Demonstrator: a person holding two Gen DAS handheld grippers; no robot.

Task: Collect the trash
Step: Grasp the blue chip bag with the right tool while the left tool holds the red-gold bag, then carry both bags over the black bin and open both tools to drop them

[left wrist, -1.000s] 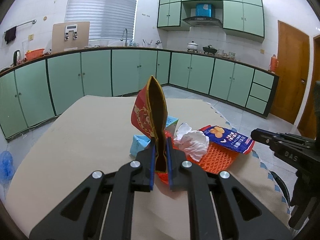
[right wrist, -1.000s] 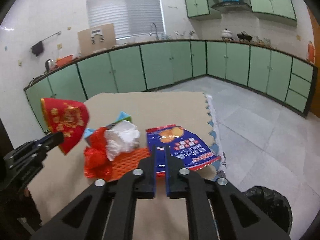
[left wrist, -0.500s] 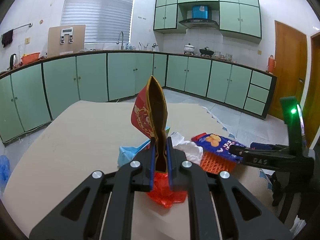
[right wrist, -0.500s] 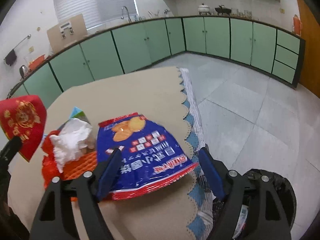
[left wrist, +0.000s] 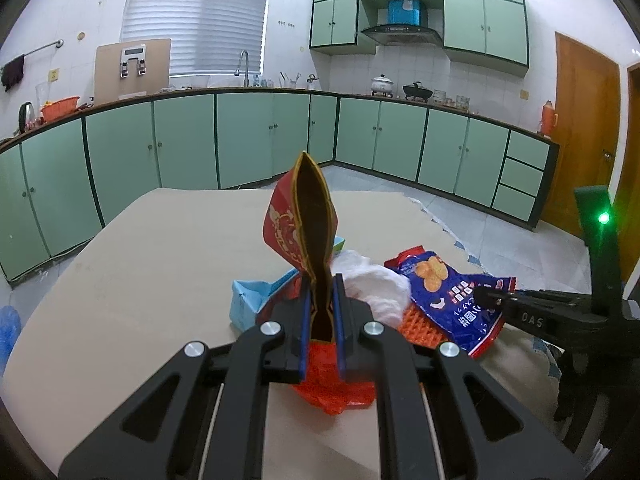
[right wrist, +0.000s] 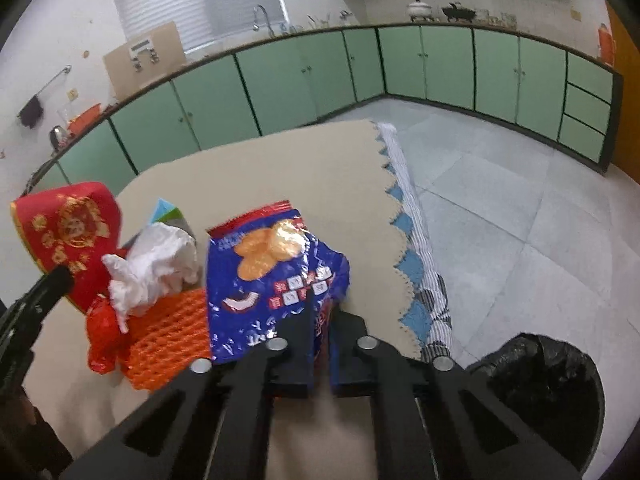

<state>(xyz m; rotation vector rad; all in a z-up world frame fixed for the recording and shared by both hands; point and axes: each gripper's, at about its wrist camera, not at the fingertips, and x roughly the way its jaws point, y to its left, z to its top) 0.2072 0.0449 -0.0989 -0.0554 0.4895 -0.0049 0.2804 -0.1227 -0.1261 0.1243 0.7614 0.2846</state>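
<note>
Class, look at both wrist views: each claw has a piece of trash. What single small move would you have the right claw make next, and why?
Probably lift the right claw and swing it over the black-lined bin to its right. Its jaws have just closed on the near edge of the blue snack bag, which bulges upward, and the open bin stands just off the table edge.

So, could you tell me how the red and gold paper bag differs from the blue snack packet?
The red and gold paper bag stands upright, mouth open, in the left tongs; the glossy blue snack packet is sealed-looking, crumpled, tilted up off the table by the right tongs. Both are gripped trash.
</note>
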